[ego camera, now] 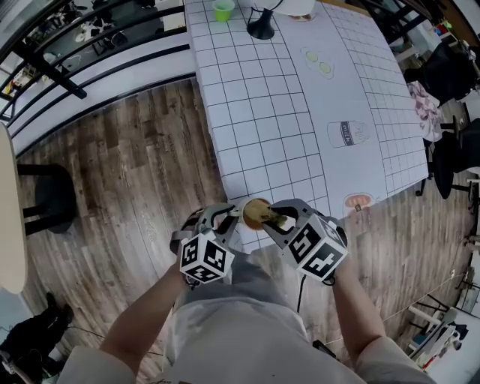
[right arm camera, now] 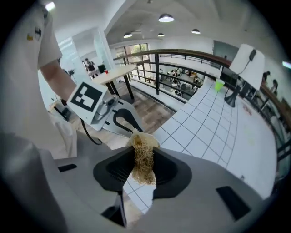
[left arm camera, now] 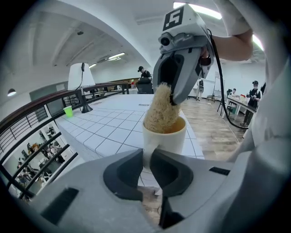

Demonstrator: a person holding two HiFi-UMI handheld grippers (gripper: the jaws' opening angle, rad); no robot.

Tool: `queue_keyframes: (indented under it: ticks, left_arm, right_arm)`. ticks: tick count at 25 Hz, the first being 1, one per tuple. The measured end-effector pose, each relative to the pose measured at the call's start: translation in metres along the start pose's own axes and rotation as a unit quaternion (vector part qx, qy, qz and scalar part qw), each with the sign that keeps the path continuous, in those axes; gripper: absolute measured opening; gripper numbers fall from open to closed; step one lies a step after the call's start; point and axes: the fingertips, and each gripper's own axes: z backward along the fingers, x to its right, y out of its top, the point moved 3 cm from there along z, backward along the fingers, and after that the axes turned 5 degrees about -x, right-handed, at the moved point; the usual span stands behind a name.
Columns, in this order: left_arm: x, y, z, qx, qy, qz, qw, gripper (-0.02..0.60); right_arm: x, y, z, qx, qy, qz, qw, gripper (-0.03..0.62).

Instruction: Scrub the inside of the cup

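Our left gripper [left arm camera: 146,167] is pinched almost closed on the handle [left arm camera: 146,154] of the round white cup [left arm camera: 169,139], which is by the near corner of the white table with black grid lines [ego camera: 255,105]. Our right gripper [right arm camera: 144,169] squeezes a tan, stringy scrubber [right arm camera: 142,146], and its tip is dipped in the cup. We think we should hold the cup still, push deeper, and rub all around the walls and bottom.

The cup [ego camera: 248,207] stands at the table's [ego camera: 262,112] near edge, between the two grippers. The left gripper [ego camera: 231,219] grips its left side. The right gripper [ego camera: 279,222] holds a scrubber [ego camera: 262,217] in its mouth. A green cup [ego camera: 223,9] and a lamp [ego camera: 261,28] stand far ahead of both.
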Motion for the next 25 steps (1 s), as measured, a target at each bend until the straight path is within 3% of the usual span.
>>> queue_keyframes:
  ticks: [2,4,9,12,15,20,22,25]
  left_arm:
    - [0.001,0.005,0.0,0.014,-0.005,0.002,0.9999,0.057]
    - [0.0,0.005,-0.002,0.022,-0.007,0.004,0.9997,0.057]
    - [0.002,0.005,-0.004,0.022,-0.007,-0.012,0.9997,0.057]
    - [0.005,0.0,-0.003,0.015,-0.001,-0.032,0.9994,0.057]
    - [0.008,-0.004,-0.002,0.011,0.004,-0.026,0.9996,0.057]
    - [0.006,-0.007,-0.001,0.008,0.018,-0.031,0.9993,0.057]
    - [0.008,-0.006,0.0,0.007,0.014,-0.035,0.9993,0.056]
    - [0.011,-0.009,0.0,0.008,0.011,-0.038,0.9992,0.057]
  right_arm:
    - [-0.001,-0.001,-0.007,-0.045,-0.051,0.047,0.997,0.11]
    - [-0.003,-0.002,-0.019,-0.081,-0.072,0.078,0.991,0.11]
    - [-0.004,-0.009,-0.046,-0.111,-0.045,0.067,0.991,0.11]
    - [-0.007,-0.012,-0.053,-0.103,0.002,0.044,0.994,0.11]
    - [-0.011,-0.012,-0.055,-0.085,0.041,0.038,0.995,0.11]
    - [-0.015,-0.01,-0.032,-0.013,0.096,-0.023,0.995,0.11]
    - [-0.015,-0.01,-0.012,0.012,0.086,-0.036,0.996,0.11]
    - [-0.017,-0.008,0.006,0.012,0.043,-0.005,0.999,0.109]
